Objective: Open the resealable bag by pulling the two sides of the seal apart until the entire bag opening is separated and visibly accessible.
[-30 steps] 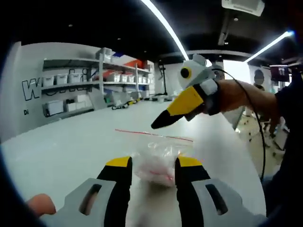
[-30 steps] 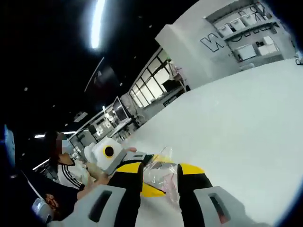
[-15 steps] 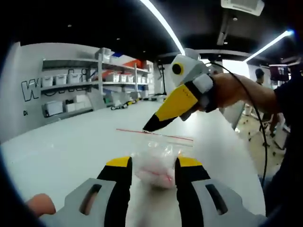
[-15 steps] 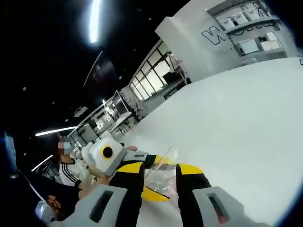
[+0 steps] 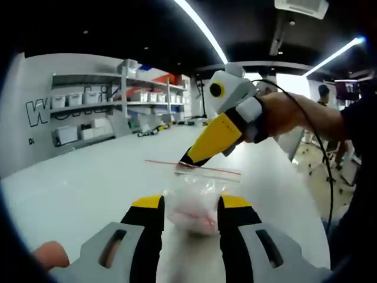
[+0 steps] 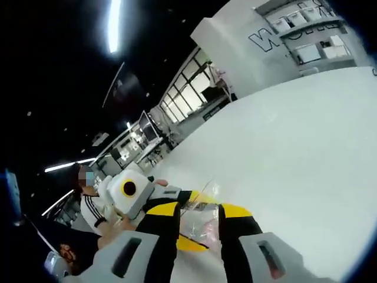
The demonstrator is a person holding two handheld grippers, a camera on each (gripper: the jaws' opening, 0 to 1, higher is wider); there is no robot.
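Left gripper (image 5: 190, 215) is pinching the resealable bag (image 5: 193, 197) by its body, steadying it above the table (image 5: 88, 177); right gripper (image 5: 184, 162) is touching the red seal (image 5: 194, 167) at twelve o'clock, jaw gap unclear, seemingly seeking a side.

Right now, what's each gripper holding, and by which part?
Left gripper clamps the resealable bag by its lower body. Right gripper tips sit at the red seal strip; its grip cannot be told.

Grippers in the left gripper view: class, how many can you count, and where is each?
2. The left gripper rises from the bottom around the bag; the right gripper reaches in from the right to the bag's red seal.
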